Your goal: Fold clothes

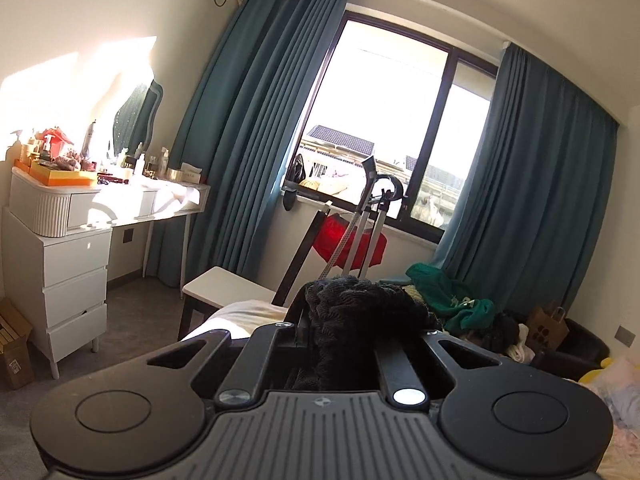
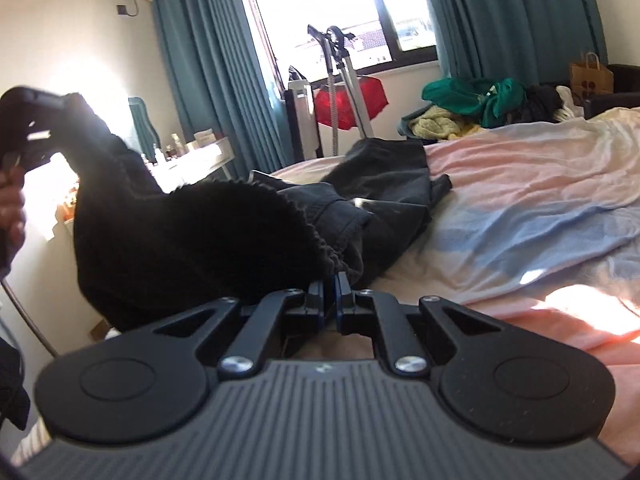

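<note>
**Both grippers clamped on the black garment, left end raised**

With your left gripper up and facing the window, its jaws are nipped tight on a bunch of the black garment, which fills the gap between the fingers and hides their tips. Your right gripper sits low over the bed, jaws nearly together on the garment's gathered edge. From the right wrist view, the left gripper shows at upper left, your hand on its handle, with the cloth hanging from it in a dark drape down to the right gripper. The garment's far part lies crumpled on the pink and blue sheet. A green heap of clothes sits beyond the bed, by the teal curtain.
</note>
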Available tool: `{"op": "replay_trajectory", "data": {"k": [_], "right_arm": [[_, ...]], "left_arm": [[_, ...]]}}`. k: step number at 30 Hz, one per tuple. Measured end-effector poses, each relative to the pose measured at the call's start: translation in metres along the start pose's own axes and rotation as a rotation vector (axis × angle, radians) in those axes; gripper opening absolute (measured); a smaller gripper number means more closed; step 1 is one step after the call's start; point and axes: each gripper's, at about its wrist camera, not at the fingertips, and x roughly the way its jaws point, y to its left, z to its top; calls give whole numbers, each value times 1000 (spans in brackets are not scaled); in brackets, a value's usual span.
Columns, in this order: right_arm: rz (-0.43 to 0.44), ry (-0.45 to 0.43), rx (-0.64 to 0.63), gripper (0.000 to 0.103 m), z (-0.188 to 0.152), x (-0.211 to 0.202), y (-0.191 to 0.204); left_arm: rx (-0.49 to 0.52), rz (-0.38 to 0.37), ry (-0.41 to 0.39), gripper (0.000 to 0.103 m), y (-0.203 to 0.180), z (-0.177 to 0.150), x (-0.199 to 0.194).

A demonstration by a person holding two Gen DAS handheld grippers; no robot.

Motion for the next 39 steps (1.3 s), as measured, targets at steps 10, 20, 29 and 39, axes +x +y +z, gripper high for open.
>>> {"op": "replay_trajectory", "data": {"k": [10,20,29,39], "right_arm": [[411,-76,104,10,-29,44,157],[472,267,58,12,-89,143,163],[567,295,-68,70,-72,136,168],[470,185,-65,88,-18,82,109]], "left_arm": [[117,190,-78,8,83,77,64],[-95,384,246,10,256,-46,135],[-65,464,325,76,297,-59,61],[92,331,308,98,175,-71,-77]]}}
